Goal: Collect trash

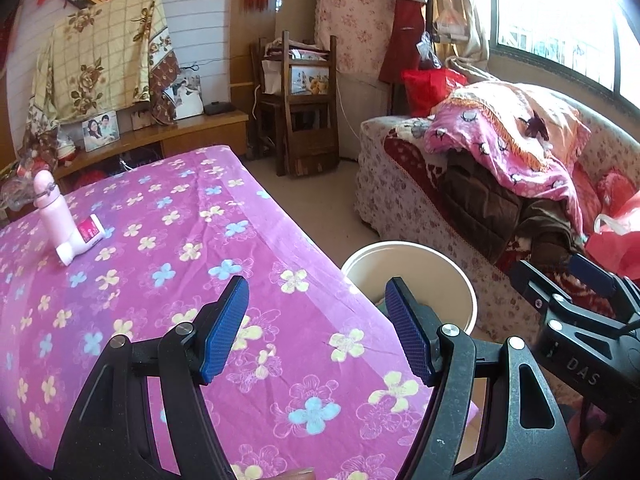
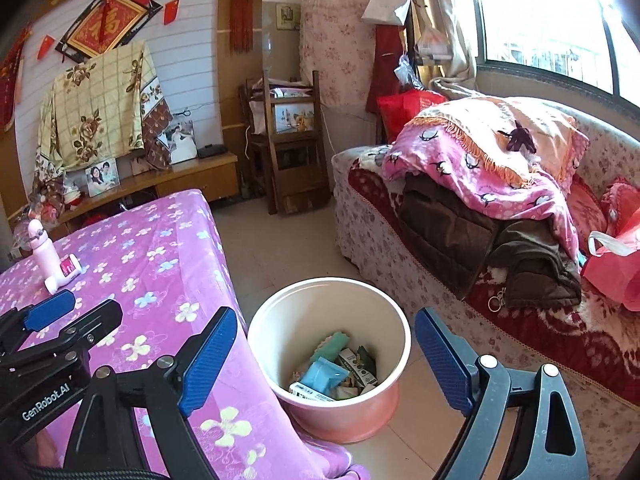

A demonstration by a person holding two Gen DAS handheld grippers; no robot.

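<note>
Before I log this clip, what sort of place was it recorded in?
Most likely a lived-in room of a home, a bedroom or sitting room. A sofa piled with blankets stands under the window, framed family photos sit on a low cabinet, and a floral-clothed table stands beside a pink bin holding wrappers.

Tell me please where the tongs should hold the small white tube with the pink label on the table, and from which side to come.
Grip the white tube across its labelled middle, coming down from above. It lies flat on the floral cloth with its long sides free, but the upright pink bottle stands close behind it, so the left tongs, already open, should probably close across the width, clear of that bottle.
</note>
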